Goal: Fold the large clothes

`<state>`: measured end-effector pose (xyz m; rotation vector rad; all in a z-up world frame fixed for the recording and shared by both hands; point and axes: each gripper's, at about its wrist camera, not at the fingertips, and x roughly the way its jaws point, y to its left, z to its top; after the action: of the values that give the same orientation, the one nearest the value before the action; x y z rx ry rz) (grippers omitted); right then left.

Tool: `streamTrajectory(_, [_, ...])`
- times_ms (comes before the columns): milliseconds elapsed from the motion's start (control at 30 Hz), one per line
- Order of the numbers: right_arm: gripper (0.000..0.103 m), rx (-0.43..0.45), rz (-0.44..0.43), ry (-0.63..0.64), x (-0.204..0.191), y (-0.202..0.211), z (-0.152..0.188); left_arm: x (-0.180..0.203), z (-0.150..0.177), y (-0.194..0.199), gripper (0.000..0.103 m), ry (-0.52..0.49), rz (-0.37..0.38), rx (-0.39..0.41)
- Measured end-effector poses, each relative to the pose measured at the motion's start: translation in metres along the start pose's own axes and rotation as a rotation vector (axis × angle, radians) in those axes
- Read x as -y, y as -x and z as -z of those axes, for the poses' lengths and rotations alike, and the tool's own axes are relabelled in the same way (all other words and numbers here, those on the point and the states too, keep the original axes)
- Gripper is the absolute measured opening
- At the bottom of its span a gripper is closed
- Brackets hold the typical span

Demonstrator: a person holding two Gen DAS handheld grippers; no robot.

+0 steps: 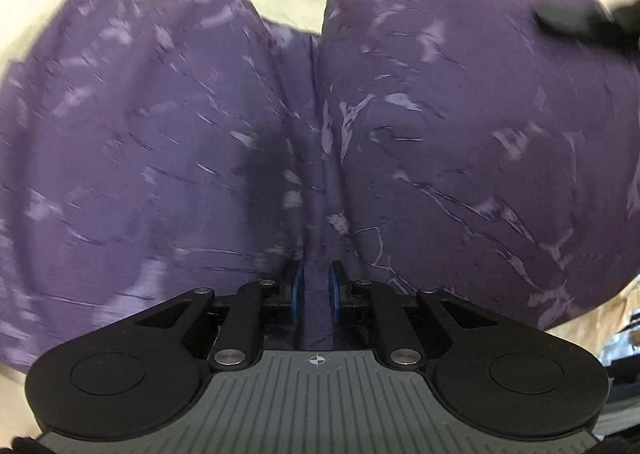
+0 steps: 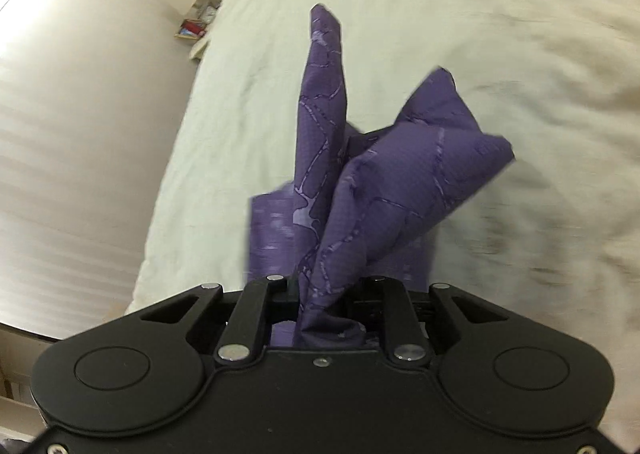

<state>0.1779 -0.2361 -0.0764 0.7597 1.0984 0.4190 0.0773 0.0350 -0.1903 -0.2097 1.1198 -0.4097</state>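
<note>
A purple garment with pale marbled streaks [image 1: 420,141] fills the left wrist view, spread over a cream bed. My left gripper [image 1: 316,286] is shut on a ridge of this cloth, which passes between its blue pads [image 1: 297,286]. In the right wrist view my right gripper [image 2: 320,306] is shut on a bunched part of the same garment [image 2: 384,189], which sticks up from the jaws in two flaps above the bed. The right gripper shows as a dark blur at the upper right of the left wrist view [image 1: 580,23].
The cream bedsheet [image 2: 440,13] covers the bed. To the left of the bed is a pale floor [image 2: 80,133], with a small shelf or box of items [image 2: 192,23] far off by the bed's corner.
</note>
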Motion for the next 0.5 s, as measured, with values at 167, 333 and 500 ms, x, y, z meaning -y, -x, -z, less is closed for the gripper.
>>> streamTrajectory(167, [0.027, -0.032, 0.004, 0.08, -0.054, -0.051, -0.002, -0.038, -0.001, 0.053, 0.018, 0.026, -0.012, 0.093])
streamTrajectory(333, [0.028, -0.103, 0.023, 0.137, -0.086, -0.12, 0.008, -0.085, 0.008, 0.098, 0.021, 0.054, -0.121, 0.16])
streamTrajectory(500, [0.033, -0.161, 0.079, 0.189, -0.1, -0.184, 0.024, -0.126, 0.009, 0.125, 0.021, 0.108, -0.195, 0.18])
